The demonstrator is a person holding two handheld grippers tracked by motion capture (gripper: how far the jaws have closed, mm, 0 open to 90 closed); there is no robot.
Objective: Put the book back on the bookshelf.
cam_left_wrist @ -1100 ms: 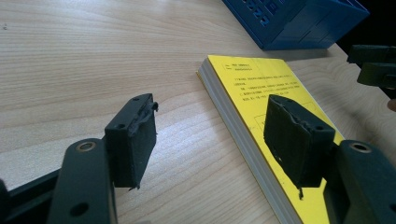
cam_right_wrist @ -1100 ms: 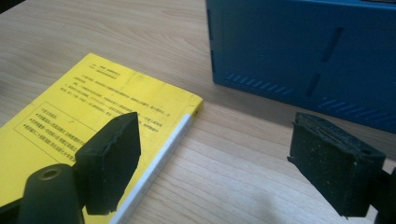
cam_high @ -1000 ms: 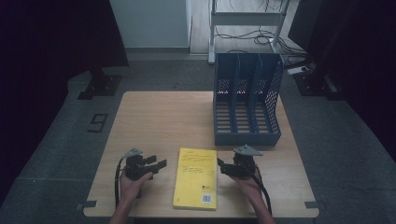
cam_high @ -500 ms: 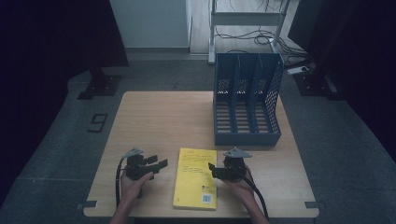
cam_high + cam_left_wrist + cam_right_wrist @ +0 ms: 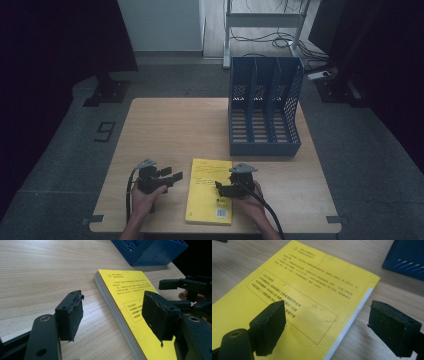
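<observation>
book: a yellow book [image 5: 210, 197] lies flat, cover up, near the table's front edge, between the two hands; nothing grips it.
long axis: it runs from the person's side away toward the blue file rack [image 5: 265, 115], so the long edges face left and right, one toward each gripper.
nearer hand: the right gripper [image 5: 223, 189] is the closer one, hanging over the book's right half; in the right gripper view the white page edge [image 5: 352, 322] passes between its jaws, one jaw above the cover and the other out over bare wood.
right gripper state: jaws spread wide, having just opened a little further, with no pad pressing on the book (the edge sits between them, untouched as far as i can tell).
left gripper: the left gripper [image 5: 172, 176] sits just beside the book's left long edge, aimed at it; jaws spread, nothing between them but table.
book's look: thick stack of pages, bright yellow cover with small black print and a boxed block of text, a barcode near the close end; corners look square, cover flat.
rack: three upright slots, open toward the person, standing well beyond the book on the right of the wooden table [image 5: 165, 130].
judgement: the coming move likely turns on the right jaws straddling that long edge.
</observation>
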